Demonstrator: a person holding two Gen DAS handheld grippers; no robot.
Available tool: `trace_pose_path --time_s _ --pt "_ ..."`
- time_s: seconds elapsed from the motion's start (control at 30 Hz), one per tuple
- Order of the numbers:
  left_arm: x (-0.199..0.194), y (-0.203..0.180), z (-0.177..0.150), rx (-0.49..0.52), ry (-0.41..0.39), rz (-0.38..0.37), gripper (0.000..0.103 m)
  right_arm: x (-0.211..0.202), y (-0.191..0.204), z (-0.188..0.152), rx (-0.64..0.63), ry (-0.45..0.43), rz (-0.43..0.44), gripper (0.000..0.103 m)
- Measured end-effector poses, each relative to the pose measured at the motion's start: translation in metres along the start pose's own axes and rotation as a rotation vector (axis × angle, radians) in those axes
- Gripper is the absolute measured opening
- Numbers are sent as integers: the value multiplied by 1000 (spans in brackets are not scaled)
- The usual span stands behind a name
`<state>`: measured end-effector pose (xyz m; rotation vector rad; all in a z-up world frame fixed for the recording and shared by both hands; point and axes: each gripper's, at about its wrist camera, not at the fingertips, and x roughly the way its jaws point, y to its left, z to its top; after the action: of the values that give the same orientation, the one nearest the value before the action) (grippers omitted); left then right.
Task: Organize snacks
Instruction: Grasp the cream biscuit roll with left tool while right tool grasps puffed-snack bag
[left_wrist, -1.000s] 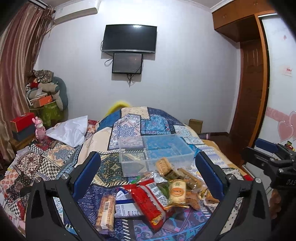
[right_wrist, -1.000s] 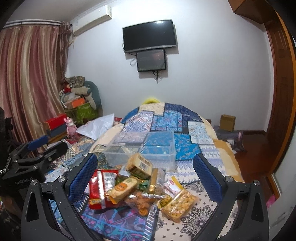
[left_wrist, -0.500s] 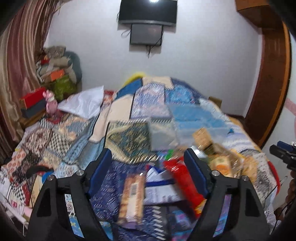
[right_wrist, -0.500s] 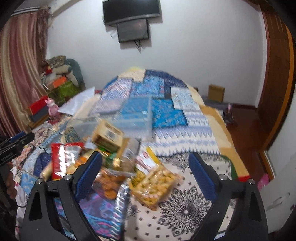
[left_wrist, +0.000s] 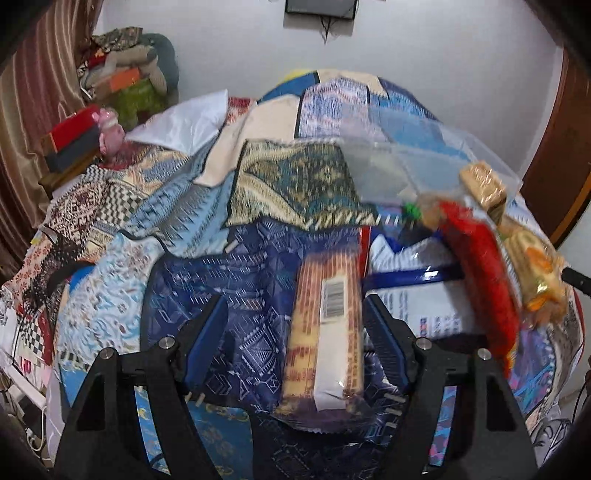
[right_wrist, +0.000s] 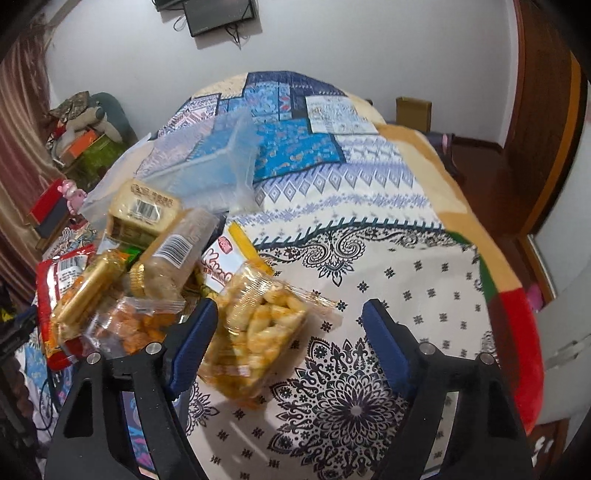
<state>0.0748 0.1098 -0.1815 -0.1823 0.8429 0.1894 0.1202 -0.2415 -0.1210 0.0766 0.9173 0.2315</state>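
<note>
A pile of snacks lies on the patterned bedspread in front of a clear plastic box. My left gripper hangs low over a long cracker packet. The packet lies between its closing jaws, close to the right pad and apart from the left one. My right gripper is closing around a clear bag of yellow snacks, which sits by its left finger with a wide gap to the right one. Neither packet is pinched.
A red packet and a white-and-blue packet lie right of the crackers. A boxed snack, a cracker tube and an orange snack bag crowd the yellow bag's left. A white pillow lies at the far left.
Both grippers have sunk and tipped down toward the snacks, and their jaws have narrowed. The cracker packet now lies between the left fingers, the yellow snack bag between the right ones.
</note>
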Motion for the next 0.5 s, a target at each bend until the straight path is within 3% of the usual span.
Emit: trace_pose_path --time_s 0.3,0.33,0.4,0.5 --pt "28 5 0 -26 40 -2 71 12 0 -1 25 36 65 78" --pt "29 6 1 -32 43 -8 69 13 1 -2 28 45 77 78" --pt "36 8 1 -36 69 -21 51 18 5 -2 24 51 84 78" --pt "40 5 0 -25 61 -9 47 23 8 -2 27 60 95 78"
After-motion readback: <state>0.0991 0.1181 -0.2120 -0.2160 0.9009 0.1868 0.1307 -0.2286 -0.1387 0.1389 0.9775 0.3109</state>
